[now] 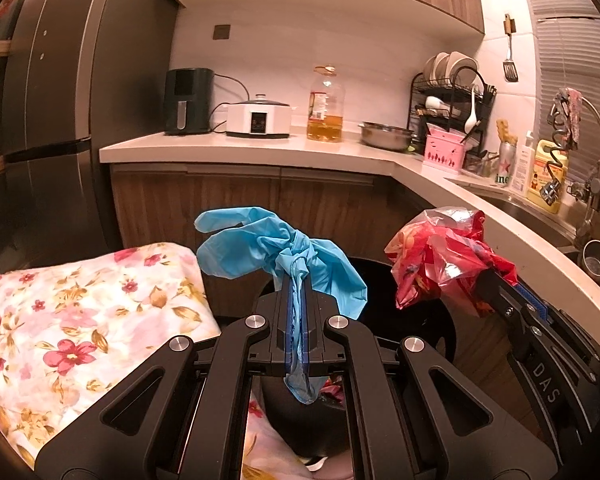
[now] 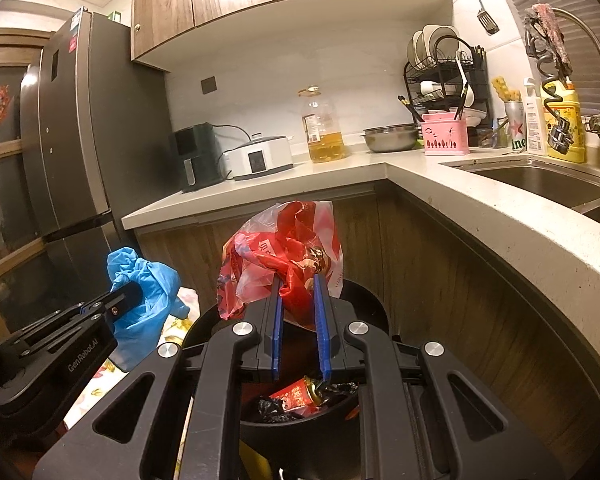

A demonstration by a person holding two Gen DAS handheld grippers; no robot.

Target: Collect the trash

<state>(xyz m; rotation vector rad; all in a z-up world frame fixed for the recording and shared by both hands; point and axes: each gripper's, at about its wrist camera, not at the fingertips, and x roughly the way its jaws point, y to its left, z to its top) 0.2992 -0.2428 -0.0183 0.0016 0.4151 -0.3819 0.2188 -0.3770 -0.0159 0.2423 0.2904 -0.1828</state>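
While both claws hang over the black trash bin (image 2: pixel 364 300), the left gripper (image 1: pixel 296 280) has its jaws pressed tight on a blue glove (image 1: pixel 276 248), which sticks up past the tips. Beside it, the right gripper (image 2: pixel 298 280) pinches a crumpled red plastic bag (image 2: pixel 284 248). Red wrappers (image 2: pixel 300 398) already lie inside the bin. A flowery cloth (image 1: pixel 72 320) sits to the left, near the kitchen counter (image 1: pixel 260 152)
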